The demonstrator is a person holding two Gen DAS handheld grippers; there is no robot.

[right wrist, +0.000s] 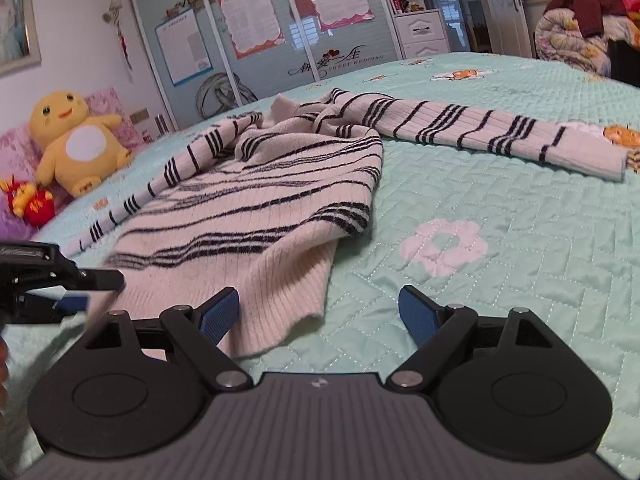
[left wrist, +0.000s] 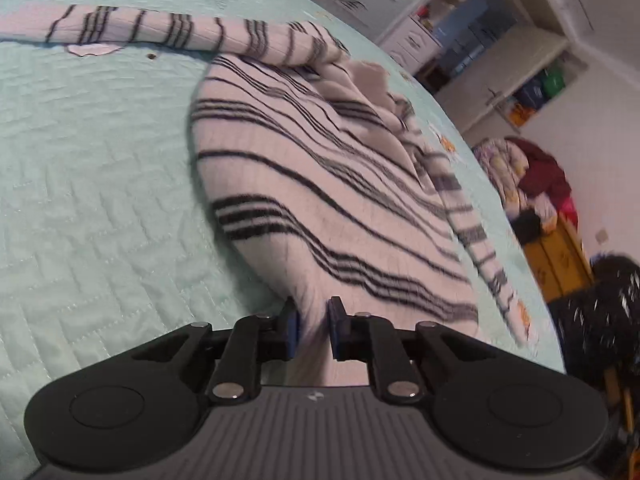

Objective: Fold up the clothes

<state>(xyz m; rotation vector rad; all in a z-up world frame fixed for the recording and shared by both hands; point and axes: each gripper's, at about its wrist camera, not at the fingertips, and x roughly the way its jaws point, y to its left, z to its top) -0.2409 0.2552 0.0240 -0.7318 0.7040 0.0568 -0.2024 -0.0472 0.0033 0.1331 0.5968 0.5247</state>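
Item: one cream sweater with dark stripes [right wrist: 256,200], lying rumpled on the mint quilted bedspread [right wrist: 500,280], body toward the near side, one sleeve [right wrist: 500,136] stretched to the far right, the other trailing left, evidently spread out so its edges can be reached for folding. Left gripper [left wrist: 313,326]: jaws drawn narrow and pinching the near hem, fabric bunched between the blue pads, probably to lift that corner. Right gripper [right wrist: 320,316]: jaws wide apart and holding nothing, poised just over the hem's right corner, seemingly ready to take it.
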